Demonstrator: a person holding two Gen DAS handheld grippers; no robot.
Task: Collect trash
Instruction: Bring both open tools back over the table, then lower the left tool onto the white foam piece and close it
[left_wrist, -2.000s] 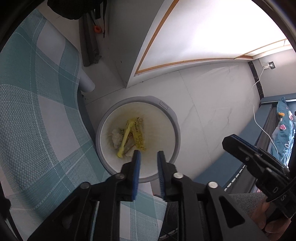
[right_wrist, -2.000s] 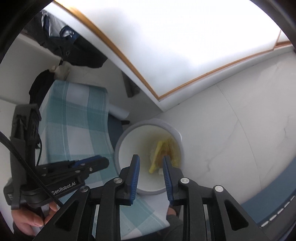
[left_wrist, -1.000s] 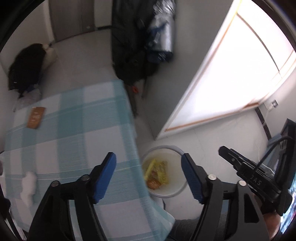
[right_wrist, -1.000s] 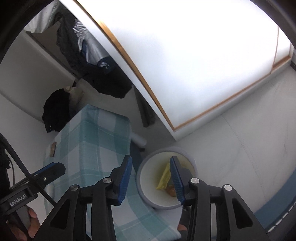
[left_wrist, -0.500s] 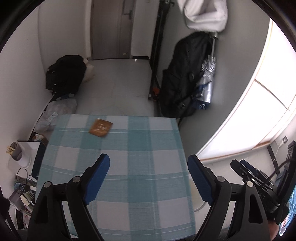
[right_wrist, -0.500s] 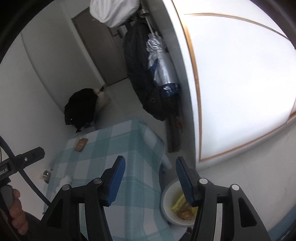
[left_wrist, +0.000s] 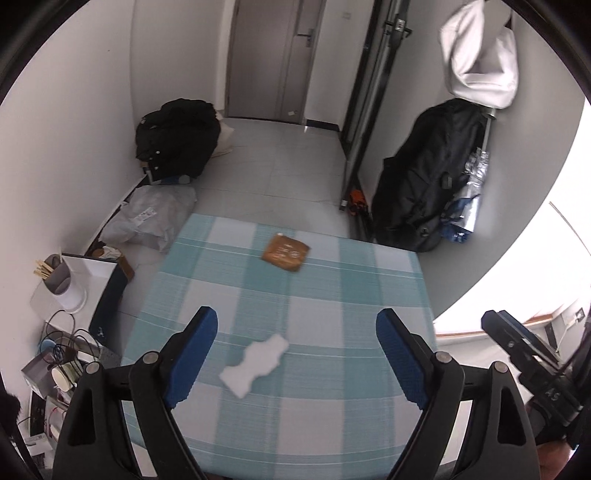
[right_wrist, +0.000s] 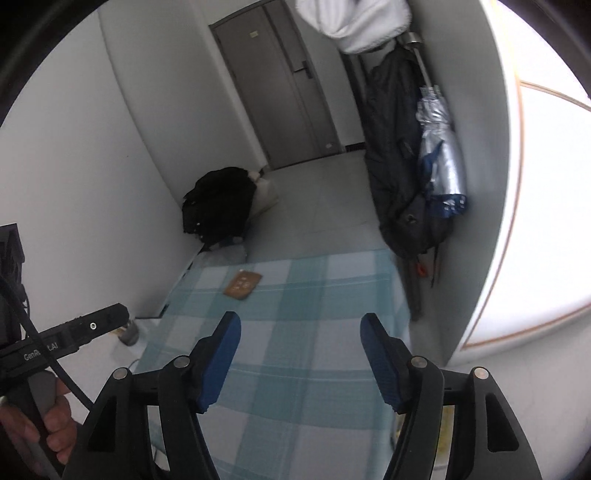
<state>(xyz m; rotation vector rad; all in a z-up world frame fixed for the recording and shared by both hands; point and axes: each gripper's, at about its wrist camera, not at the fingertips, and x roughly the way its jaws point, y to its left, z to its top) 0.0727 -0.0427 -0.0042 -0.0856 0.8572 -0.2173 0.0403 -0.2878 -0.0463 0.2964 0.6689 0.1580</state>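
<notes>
We log: white tissue wad on worktop, lower centre of left view, long axis diagonal, nearest left claw; both claws opening, empty; right claw farther.

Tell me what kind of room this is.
Probably a small lived-in room or entry area of a flat: a closed grey door, a table under a teal checked tablecloth, and dark coats and bags hanging on a rack by the wall.

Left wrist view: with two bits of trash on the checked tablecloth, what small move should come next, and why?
Probably lower the left tongs, opening with nothing between them, onto the white crumpled tissue: it lies just ahead, nearer than the brown wrapper.
</notes>
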